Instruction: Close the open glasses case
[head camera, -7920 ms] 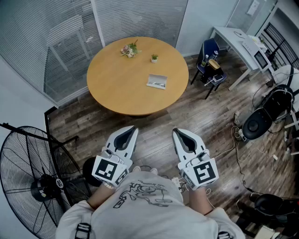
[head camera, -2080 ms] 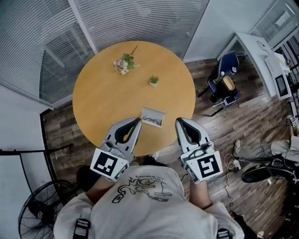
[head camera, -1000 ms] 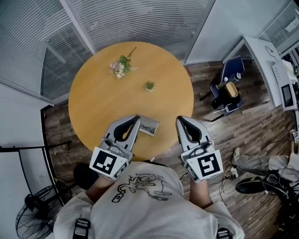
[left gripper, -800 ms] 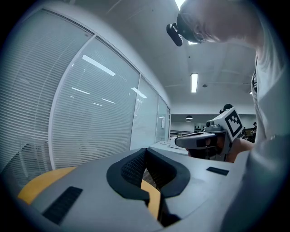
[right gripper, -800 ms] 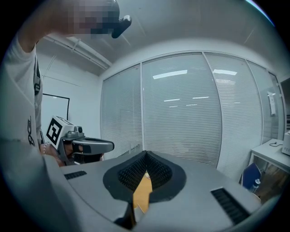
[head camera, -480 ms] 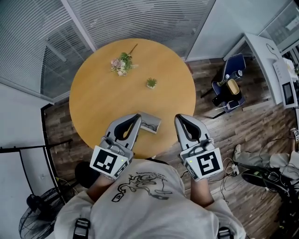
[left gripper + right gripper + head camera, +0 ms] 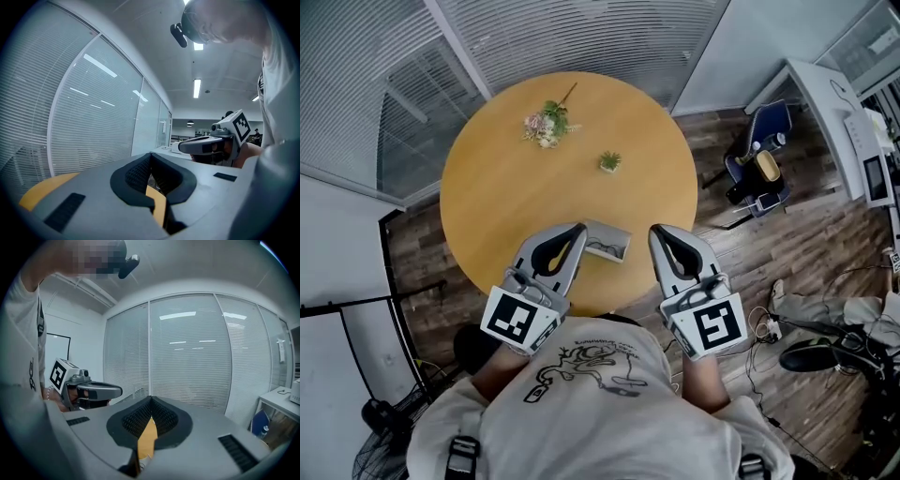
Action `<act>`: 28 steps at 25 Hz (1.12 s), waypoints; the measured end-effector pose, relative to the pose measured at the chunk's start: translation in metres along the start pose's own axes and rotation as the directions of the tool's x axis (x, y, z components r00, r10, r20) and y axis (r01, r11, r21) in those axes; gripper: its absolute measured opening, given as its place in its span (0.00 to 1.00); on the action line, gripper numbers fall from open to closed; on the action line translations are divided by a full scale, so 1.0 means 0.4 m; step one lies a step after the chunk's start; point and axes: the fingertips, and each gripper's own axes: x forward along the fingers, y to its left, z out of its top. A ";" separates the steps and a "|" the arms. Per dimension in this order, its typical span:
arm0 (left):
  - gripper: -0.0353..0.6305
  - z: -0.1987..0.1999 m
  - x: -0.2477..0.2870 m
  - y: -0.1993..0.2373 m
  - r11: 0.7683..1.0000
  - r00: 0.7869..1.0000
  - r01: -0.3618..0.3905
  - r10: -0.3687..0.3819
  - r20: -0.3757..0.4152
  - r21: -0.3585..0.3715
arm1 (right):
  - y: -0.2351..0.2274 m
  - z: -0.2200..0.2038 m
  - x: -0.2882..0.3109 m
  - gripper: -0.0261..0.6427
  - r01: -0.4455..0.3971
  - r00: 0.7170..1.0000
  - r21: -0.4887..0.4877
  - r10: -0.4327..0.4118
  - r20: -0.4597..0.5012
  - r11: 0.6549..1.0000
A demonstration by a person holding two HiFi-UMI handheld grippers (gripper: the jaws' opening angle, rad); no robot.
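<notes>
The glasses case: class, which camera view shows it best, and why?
Head view: the glasses case lies open on the round table, seen from above. In both gripper views the jaws hide it, leaving a sliver of tabletop.

The left gripper [image 7: 578, 229] hides the adjoining end of the glasses case [image 7: 610, 244]. Its contents — too small to tell.

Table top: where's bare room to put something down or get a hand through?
Widest bare patch: left side of the table, between flower sprig and left gripper. Smaller one from the small plant to the right rim. Crowded at the near edge: glasses case between left gripper and right gripper.
</notes>
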 end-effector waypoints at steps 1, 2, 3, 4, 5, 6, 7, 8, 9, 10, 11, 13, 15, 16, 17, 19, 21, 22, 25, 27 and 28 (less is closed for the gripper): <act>0.09 -0.002 -0.002 0.006 1.000 1.000 0.002 -0.002 -0.001 0.001 | 0.005 -0.001 0.005 0.05 0.002 1.000 -0.003 -0.002 -0.001 1.000; 0.09 -0.006 -0.003 0.013 1.000 1.000 0.003 -0.003 -0.002 0.001 | 0.009 -0.003 0.012 0.05 0.003 1.000 -0.006 -0.003 -0.003 1.000; 0.08 -0.011 -0.004 0.021 1.000 1.000 0.004 -0.004 -0.004 0.000 | 0.012 -0.007 0.019 0.05 0.005 1.000 -0.007 -0.005 -0.005 1.000; 0.08 -0.016 -0.006 0.027 1.000 1.000 0.003 -0.003 -0.007 -0.001 | 0.015 -0.012 0.026 0.05 0.007 1.000 -0.008 -0.008 -0.009 1.000; 0.09 -0.022 -0.007 0.033 1.000 1.000 0.002 -0.002 -0.010 -0.003 | 0.017 -0.019 0.032 0.05 0.010 1.000 -0.008 -0.010 -0.014 1.000; 0.09 -0.027 -0.009 0.038 1.000 1.000 0.002 -0.002 -0.015 -0.005 | 0.018 -0.025 0.037 0.05 0.013 1.000 -0.008 -0.013 -0.019 1.000; 0.08 -0.033 -0.009 0.041 1.000 1.000 0.002 -0.002 -0.020 -0.007 | 0.019 -0.031 0.040 0.05 0.016 1.000 -0.009 -0.016 -0.024 1.000; 0.09 -0.041 -0.008 0.044 1.000 1.000 0.003 -0.003 -0.025 -0.008 | 0.019 -0.036 0.044 0.05 0.019 0.999 -0.011 -0.019 -0.029 1.000; 0.08 -0.050 -0.008 0.048 1.000 1.000 0.005 -0.005 -0.031 -0.010 | 0.019 -0.043 0.048 0.05 0.022 0.999 -0.013 -0.022 -0.034 1.000; 0.08 -0.061 -0.007 0.053 1.000 0.999 0.006 -0.007 -0.035 -0.014 | 0.019 -0.049 0.053 0.05 0.023 0.999 -0.015 -0.023 -0.037 1.000; 0.09 -0.073 -0.005 0.058 1.000 0.999 0.008 -0.009 -0.041 -0.019 | 0.019 -0.056 0.058 0.05 0.023 0.999 -0.016 -0.024 -0.040 1.000; 0.09 -0.097 -0.003 0.067 1.000 0.998 0.009 -0.011 -0.056 -0.030 | 0.020 -0.072 0.066 0.05 0.024 0.998 -0.019 -0.025 -0.050 1.000; 0.09 -0.126 -0.003 0.075 0.999 0.997 0.011 -0.013 -0.071 -0.035 | 0.018 -0.089 0.073 0.06 0.027 0.998 -0.024 -0.028 -0.061 0.999; 0.09 -0.141 -0.003 0.078 0.999 0.997 0.010 -0.013 -0.078 -0.034 | 0.017 -0.096 0.077 0.06 0.028 0.997 -0.026 -0.030 -0.065 0.999; 0.09 -0.154 -0.002 0.082 0.999 0.996 0.008 -0.011 -0.086 -0.033 | 0.016 -0.104 0.080 0.06 0.030 0.997 -0.028 -0.032 -0.069 0.999; 0.09 -0.180 0.000 0.092 1.000 0.994 0.002 -0.005 -0.105 -0.031 | 0.013 -0.122 0.089 0.06 0.031 0.996 -0.033 -0.034 -0.080 0.999; 0.09 -0.207 0.003 0.101 1.000 0.992 -0.005 0.002 -0.125 -0.029 | 0.011 -0.145 0.098 0.07 0.030 0.995 -0.036 -0.034 -0.099 0.999; 0.09 -0.221 0.004 0.105 1.000 0.991 -0.009 0.005 -0.135 -0.028 | 0.009 -0.158 0.102 0.07 0.031 0.994 -0.036 -0.035 -0.108 0.999; 0.09 -0.272 0.006 0.115 0.999 0.986 -0.019 0.014 -0.166 -0.027 | 0.004 -0.202 0.114 0.08 0.035 0.991 -0.031 -0.039 -0.131 0.999; 0.09 -0.307 0.011 0.122 0.999 0.982 -0.025 0.019 -0.188 -0.028 | -0.002 -0.229 0.122 0.09 0.035 0.988 -0.031 -0.040 -0.147 0.999; 0.09 -0.323 0.013 0.125 0.999 0.980 -0.028 0.021 -0.199 -0.029 | -0.005 -0.242 0.126 0.09 0.035 0.987 -0.032 -0.040 -0.155 0.999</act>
